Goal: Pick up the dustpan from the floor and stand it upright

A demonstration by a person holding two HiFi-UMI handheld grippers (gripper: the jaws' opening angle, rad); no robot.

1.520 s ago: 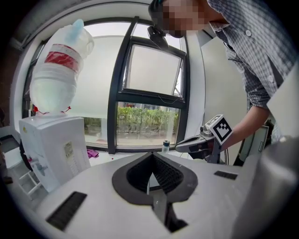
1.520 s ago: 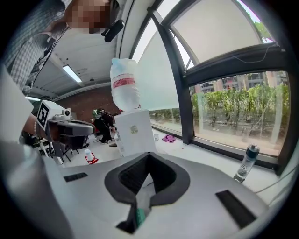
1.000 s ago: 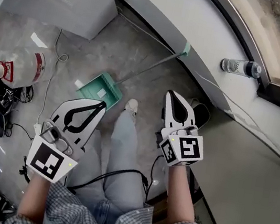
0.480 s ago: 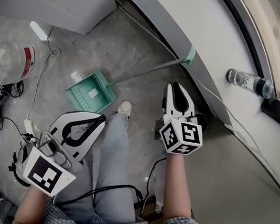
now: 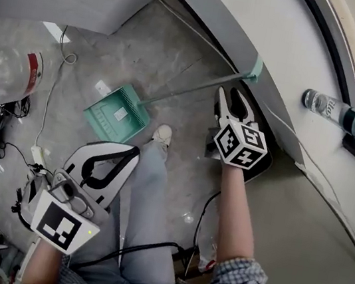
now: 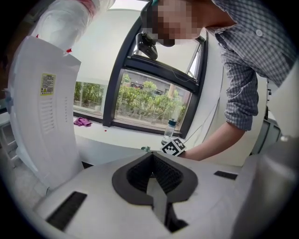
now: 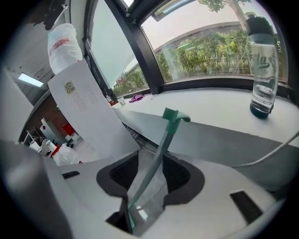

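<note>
- Dustpan [image 5: 116, 114] looks like light, stiff plastic; hold it by its thin, maybe slippery handle [image 5: 186, 92].
- Right gripper [image 5: 232, 96] has just been opening, handle between the jaws but ungripped; left gripper [image 5: 132, 152] closed, empty.

1 dustpan [image 5: 116, 113], 1 lg water jug [image 5: 6, 76], 1 power strip [image 5: 38, 156] on floor [image 5: 178, 57]; 1 clear bottle [image 5: 328, 106] on sill [image 5: 280, 54]; 2 grippers: left gripper [image 5: 132, 152], right gripper [image 5: 230, 94].

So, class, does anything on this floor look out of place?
Yes, the dustpan. Its pan lies on the floor instead of standing upright, and its long handle slants across and up, with the tip leaning against the wall below the window. Nothing looks spilled or broken.
</note>
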